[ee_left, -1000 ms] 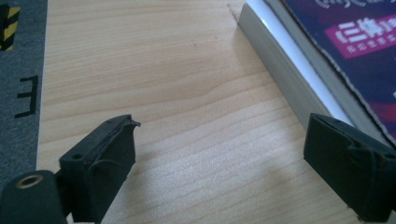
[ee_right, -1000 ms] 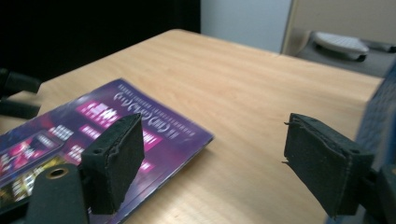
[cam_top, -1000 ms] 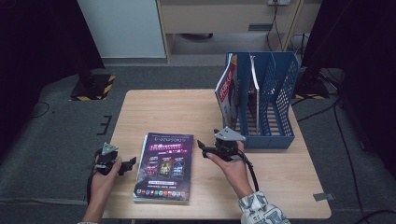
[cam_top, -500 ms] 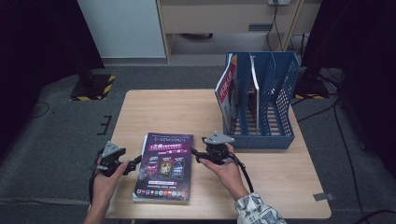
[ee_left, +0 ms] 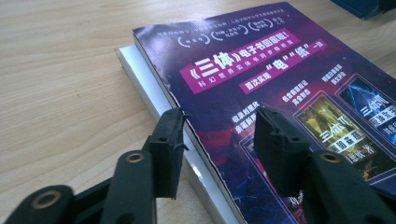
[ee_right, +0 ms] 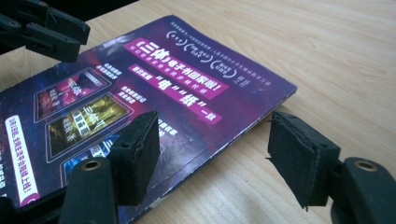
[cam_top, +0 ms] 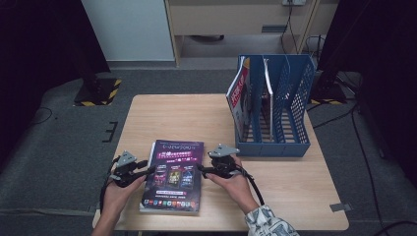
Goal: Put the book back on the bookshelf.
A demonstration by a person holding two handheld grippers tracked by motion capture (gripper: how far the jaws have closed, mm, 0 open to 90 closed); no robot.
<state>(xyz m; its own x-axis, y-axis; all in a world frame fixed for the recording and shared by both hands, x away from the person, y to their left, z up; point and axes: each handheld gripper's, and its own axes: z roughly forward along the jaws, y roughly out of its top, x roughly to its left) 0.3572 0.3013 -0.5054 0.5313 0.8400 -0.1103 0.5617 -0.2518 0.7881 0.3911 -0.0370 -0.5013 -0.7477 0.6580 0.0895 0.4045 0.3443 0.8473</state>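
Left gripper (cam_top: 145, 170) sits at the purple magazine's (cam_top: 173, 174) left edge, jaws partly apart straddling that edge, not clamped. The magazine lies flat near the wooden table's (cam_top: 167, 118) front. Right gripper (cam_top: 202, 169) straddles its right edge, jaws wide, holding nothing. Blue file rack (cam_top: 281, 105) stands far right.

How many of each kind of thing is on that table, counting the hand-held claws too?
Purple magazine, lying flat: 1
White book beneath it: 1
Blue file rack: 1
Magazines standing in the rack: at least 2
Claws: 2, left and right
Total: 7
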